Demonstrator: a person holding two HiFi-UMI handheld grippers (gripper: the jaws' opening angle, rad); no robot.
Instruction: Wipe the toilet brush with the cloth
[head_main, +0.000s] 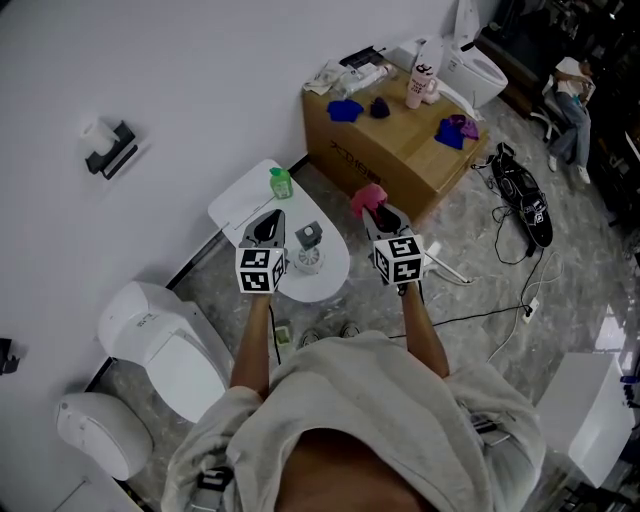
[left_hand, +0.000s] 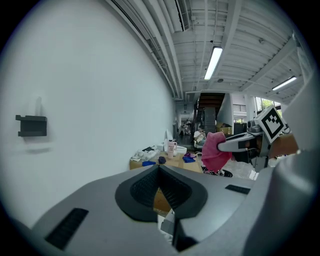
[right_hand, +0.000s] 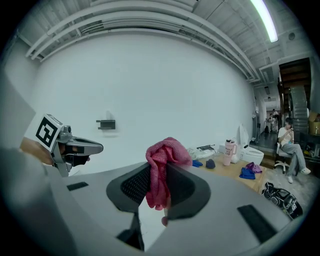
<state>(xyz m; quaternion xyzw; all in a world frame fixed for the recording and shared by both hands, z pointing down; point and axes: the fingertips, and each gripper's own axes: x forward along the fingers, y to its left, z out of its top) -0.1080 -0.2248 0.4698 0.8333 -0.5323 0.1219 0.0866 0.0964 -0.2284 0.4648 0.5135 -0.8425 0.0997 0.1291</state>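
Two grippers are held over the white desk (head_main: 235, 205). The left gripper (head_main: 270, 222) is above its middle; its fingers (left_hand: 142, 187) meet at the tips with nothing between them. The right gripper (head_main: 380, 215) hangs just off the desk's right edge; its fingers (right_hand: 132, 186) are clamped on one pink cloth (right_hand: 162, 165), which bunches above them and hangs below.

Two things stand on the desk: one green bottle (head_main: 281, 183) at its far edge, and one small grey-topped upright piece on a clear base, seemingly the toilet brush (head_main: 308, 242), just right of the left gripper and clear of the cloth; it is too small to make out a handle or bristles.

Beyond the desk, to the right, is one cardboard box (head_main: 400, 165); on it are one pink bottle (head_main: 418, 84), three bluish cloths, one with a purple scrap beside it, and a heap of white oddments too small to name. Farther beyond the box is one toilet (head_main: 478, 70), its seat raised. On the near-left side of the desk stands a second toilet (head_main: 165, 345), with another rounded white body beside it, cut off by the frame. One black bracket (head_main: 110, 150) is on the wall left of the desk. Right of the desk, past the box, one black bag (head_main: 522, 195) lies on the floor among cables, and a seated person (head_main: 572, 105) is partly cut off.
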